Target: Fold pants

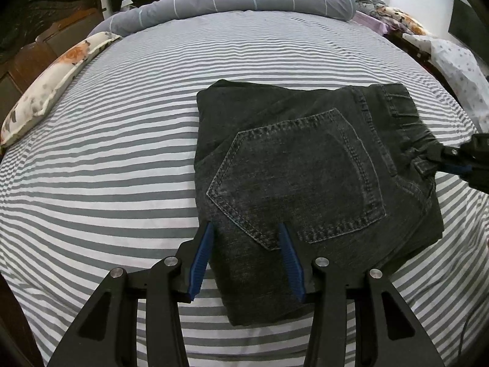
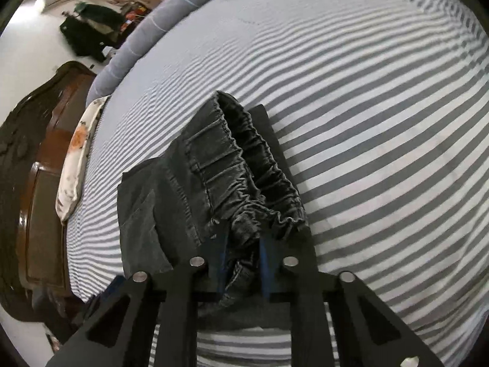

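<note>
Dark grey jeans (image 1: pixel 305 168) lie folded into a compact block on the striped bed, back pocket up. My left gripper (image 1: pixel 245 226) hangs over their near left corner. Its blue pads stand apart, one at the fabric's left edge and one on top by the pocket, and the denim between them lies flat. My right gripper (image 1: pixel 440 156) reaches in from the right at the waistband. In the right wrist view the elastic waistband (image 2: pixel 244 165) is bunched between the pads of the right gripper (image 2: pixel 243 238), which is shut on it.
The grey-and-white striped sheet (image 1: pixel 122 153) spreads wide to the left and beyond the jeans. A floral pillow (image 1: pixel 58 82) lies at the left edge beside a dark wooden headboard (image 2: pixel 39 168). A rolled grey duvet (image 1: pixel 244 0) runs along the far side, and clothes are heaped at far right.
</note>
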The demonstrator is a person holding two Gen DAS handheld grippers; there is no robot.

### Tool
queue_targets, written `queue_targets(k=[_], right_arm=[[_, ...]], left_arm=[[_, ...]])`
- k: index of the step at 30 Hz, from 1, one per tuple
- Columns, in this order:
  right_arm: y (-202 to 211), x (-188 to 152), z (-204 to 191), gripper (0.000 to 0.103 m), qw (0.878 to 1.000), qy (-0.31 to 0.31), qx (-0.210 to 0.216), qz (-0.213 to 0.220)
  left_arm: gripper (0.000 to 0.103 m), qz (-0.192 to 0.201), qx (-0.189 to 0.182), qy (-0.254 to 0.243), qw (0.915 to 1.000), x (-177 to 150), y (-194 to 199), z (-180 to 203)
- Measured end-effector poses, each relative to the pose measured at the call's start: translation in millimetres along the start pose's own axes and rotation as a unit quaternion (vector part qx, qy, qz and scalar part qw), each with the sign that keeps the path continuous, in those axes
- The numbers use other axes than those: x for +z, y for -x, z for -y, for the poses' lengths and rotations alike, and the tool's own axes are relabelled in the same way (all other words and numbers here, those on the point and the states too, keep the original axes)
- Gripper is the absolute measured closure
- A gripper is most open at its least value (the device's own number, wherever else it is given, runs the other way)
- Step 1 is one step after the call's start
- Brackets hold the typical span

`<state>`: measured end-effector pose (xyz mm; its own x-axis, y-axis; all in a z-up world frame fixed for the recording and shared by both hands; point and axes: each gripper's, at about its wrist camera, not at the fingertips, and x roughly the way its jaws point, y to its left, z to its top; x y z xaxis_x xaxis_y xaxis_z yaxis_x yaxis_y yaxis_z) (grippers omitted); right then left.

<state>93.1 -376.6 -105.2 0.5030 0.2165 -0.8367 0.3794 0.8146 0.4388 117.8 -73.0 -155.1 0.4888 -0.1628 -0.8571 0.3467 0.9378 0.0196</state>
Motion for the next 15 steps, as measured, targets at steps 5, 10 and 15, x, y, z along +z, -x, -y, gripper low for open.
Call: queue_targets(k=[5,10,15], right_arm=[[16,-13,-4,0.093,1.000,0.008,-0.020,0.022],[27,-19,-2,0.093,0.999,0.008,-0.037,0.038],[7,-15,15,0.093,0.999,-0.019,-0.046,0.016]], left_arm=[[0.056,0.007,-0.002,-0.004,1.0000,-1,5,0],[0.056,0.017,-0.013,-0.013,0.9997,-1,14,-1],[0.056,-0.010,-0.022,-0.035,0.9991,-7,0,0]])
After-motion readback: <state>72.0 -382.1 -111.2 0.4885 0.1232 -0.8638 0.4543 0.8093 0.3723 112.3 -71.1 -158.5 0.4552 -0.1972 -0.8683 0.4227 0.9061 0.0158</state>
